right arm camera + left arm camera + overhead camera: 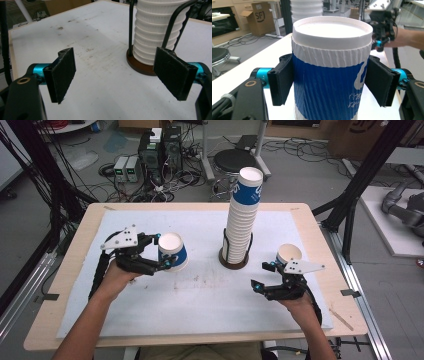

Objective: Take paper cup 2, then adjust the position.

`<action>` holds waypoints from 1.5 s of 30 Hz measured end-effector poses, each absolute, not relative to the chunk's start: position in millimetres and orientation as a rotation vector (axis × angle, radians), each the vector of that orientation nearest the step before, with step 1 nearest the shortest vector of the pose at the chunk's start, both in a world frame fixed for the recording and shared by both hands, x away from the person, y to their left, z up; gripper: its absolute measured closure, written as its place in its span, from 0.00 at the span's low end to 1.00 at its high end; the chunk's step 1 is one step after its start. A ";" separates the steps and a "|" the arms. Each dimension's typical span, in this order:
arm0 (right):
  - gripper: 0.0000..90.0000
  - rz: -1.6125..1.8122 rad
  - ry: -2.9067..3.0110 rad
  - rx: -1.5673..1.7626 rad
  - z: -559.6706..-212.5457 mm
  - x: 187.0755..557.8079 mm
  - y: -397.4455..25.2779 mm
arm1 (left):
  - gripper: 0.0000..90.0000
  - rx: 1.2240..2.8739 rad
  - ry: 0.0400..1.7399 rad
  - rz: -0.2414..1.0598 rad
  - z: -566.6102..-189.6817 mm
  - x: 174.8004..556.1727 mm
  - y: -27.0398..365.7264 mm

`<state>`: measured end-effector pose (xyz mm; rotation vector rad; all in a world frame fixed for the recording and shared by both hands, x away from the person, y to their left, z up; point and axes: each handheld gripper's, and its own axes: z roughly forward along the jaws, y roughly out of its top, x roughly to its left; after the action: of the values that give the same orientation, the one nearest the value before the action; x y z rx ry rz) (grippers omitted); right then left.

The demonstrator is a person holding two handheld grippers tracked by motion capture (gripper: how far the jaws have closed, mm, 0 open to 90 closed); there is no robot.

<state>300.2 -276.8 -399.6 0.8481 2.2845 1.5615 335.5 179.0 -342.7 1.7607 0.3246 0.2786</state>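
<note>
**One cup is held, ready for the tall stack**

One blue and white paper cup is gripped by the left gripper, left of the middle of the high view. In the left gripper view the cup is seen upside down, with its flat white bottom on top, and a black pad is pressed against each side of it. The cup is tilted in the high view and seems to be lifted a little off the white table mat, though this cannot be told for sure.

A tall stack of cups is seen in the middle of the high view, standing in a round brown holder with thin black rods. The top cup of the stack is blue and white too.

The right gripper is held low at the lower right of the high view. Its jaws are spread wide and nothing is held between them, as the right gripper view shows. A second cup is seen just behind it, with its open mouth showing.

The step in hand is judged to be the carrying of the held cup. It is not yet on the stack. For the next move, the cup likely needs to be lifted high, brought to the right above the stack, lined up straight, and then lowered over the top cup. Care is needed so the stack is not knocked over.
</note>
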 end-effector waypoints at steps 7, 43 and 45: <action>0.21 1.571 2.286 0.831 -399.3 301.4 -272.1 | 0.31 1.736 0.345 0.253 -362.2 327.9 173.9; 0.21 1.624 2.331 0.723 -395.8 299.0 -257.6 | 0.31 1.652 0.515 0.333 -372.2 315.7 182.0; 0.21 1.643 2.335 0.686 -395.2 298.0 -254.4 | 0.31 1.655 0.512 0.330 -372.3 312.9 180.0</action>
<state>298.0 -254.4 -395.2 0.6857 2.3346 1.6431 312.9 180.0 -372.3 1.6553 0.5123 0.3300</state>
